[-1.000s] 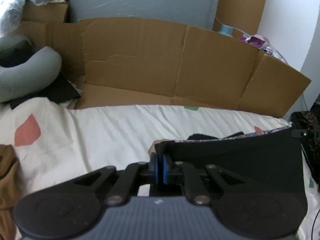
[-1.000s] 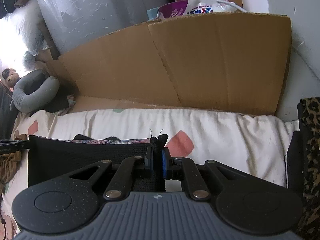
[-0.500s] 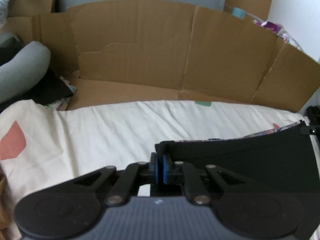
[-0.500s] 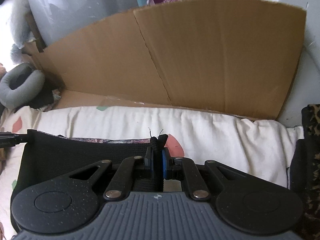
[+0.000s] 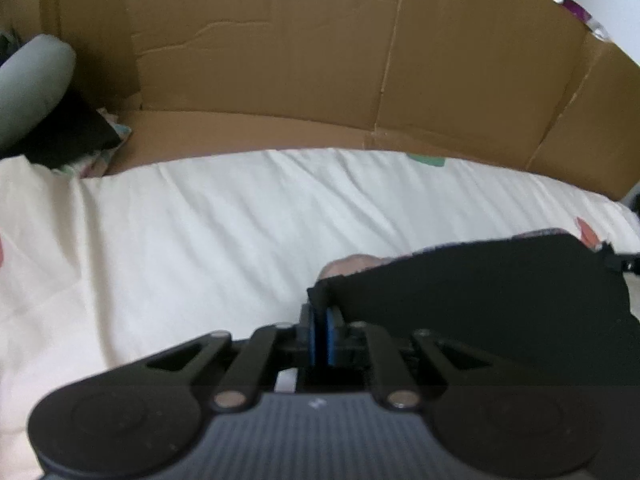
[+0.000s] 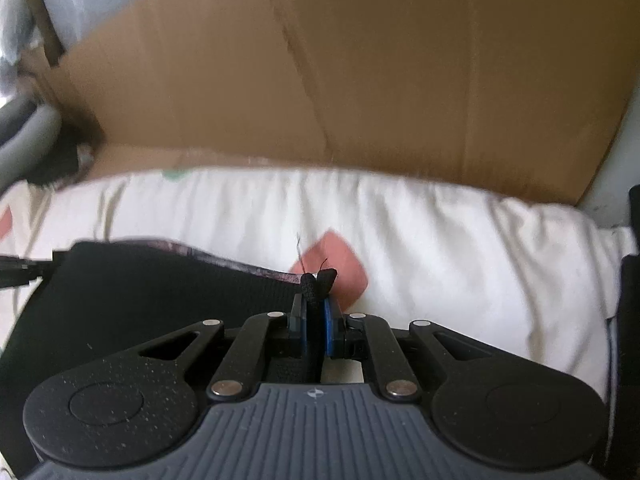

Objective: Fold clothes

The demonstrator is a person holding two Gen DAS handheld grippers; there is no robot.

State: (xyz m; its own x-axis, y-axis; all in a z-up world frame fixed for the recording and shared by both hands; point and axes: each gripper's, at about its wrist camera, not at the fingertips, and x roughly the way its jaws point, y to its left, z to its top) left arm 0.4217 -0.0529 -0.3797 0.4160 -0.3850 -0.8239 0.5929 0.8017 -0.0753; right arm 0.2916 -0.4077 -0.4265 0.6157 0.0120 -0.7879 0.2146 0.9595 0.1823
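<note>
While jaws pinch black garment (image 5: 480, 292), left just easing, cream sheet (image 5: 224, 232) spreads below, cardboard wall (image 6: 360, 80) behind.

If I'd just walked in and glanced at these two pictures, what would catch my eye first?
Probably the black garment stretched between the two grippers: the left gripper pinches one corner and the right gripper the other, just above the cream bedsheet. Behind the bed, a wall of brown cardboard fills the upper half of both views. A coral patch on the sheet shows just past the right gripper.
</note>
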